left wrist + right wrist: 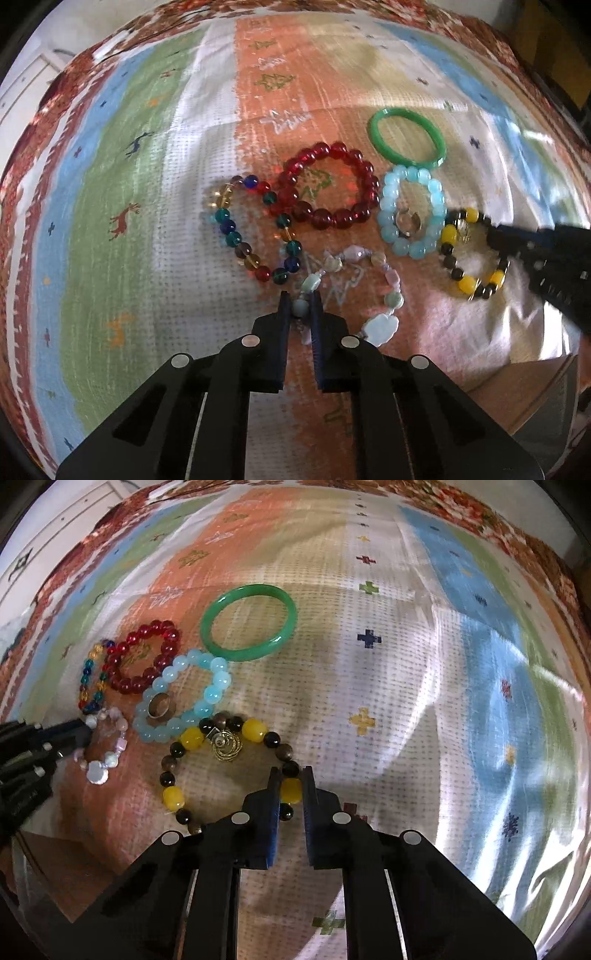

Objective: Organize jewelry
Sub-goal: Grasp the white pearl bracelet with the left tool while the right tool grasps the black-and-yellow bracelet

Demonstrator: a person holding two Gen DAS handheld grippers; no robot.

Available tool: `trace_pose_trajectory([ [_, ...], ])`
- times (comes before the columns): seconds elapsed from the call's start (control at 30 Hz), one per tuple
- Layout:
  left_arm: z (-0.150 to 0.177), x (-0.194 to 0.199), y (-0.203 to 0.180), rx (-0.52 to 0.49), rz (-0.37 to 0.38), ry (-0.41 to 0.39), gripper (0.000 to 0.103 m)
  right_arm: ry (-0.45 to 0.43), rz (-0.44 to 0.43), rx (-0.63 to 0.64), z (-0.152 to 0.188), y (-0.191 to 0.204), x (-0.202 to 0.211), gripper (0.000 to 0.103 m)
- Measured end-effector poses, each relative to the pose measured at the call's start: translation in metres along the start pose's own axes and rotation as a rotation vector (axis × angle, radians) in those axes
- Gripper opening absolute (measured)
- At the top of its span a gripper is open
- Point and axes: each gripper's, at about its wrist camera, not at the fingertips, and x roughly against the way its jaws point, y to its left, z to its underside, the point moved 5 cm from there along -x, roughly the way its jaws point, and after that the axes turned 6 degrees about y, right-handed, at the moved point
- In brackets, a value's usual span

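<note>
Several bracelets lie close together on a patterned cloth (147,184). My left gripper (300,304) is shut on a pale bead of the pastel stone bracelet (380,325). My right gripper (291,781) is shut on a yellow bead of the yellow-and-black bead bracelet (192,738). The right gripper also shows at the right edge of the left wrist view, on that yellow-and-black bead bracelet (467,284). In the right wrist view the left gripper (83,734) reaches in from the left onto the pastel stone bracelet (99,771).
Around them lie a red bead bracelet (328,184), a multicoloured bead bracelet (255,229), a light blue bead bracelet (410,210) with a metal ring (406,221) inside it, and a green bangle (406,138). A gold charm (225,747) rests inside the yellow-and-black loop. The cloth (406,664) stretches away to the right.
</note>
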Motion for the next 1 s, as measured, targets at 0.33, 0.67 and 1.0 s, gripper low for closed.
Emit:
trace_pose_trajectory([
  [0.33,-0.002,0.027,-0.005,0.042,0.053,-0.09,0.01,-0.088,-0.034,0.035,-0.005,0.015,0.026,0.012],
  [0.67,0.005,0.046,-0.018,0.025,0.089,-0.132,0.01,-0.155,-0.083,0.056,-0.003,0.024,0.057,0.012],
  [1.0,0.006,0.067,-0.012,0.073,0.141,-0.181,0.01,-0.267,-0.092,0.066,-0.003,0.033,0.094,0.012],
])
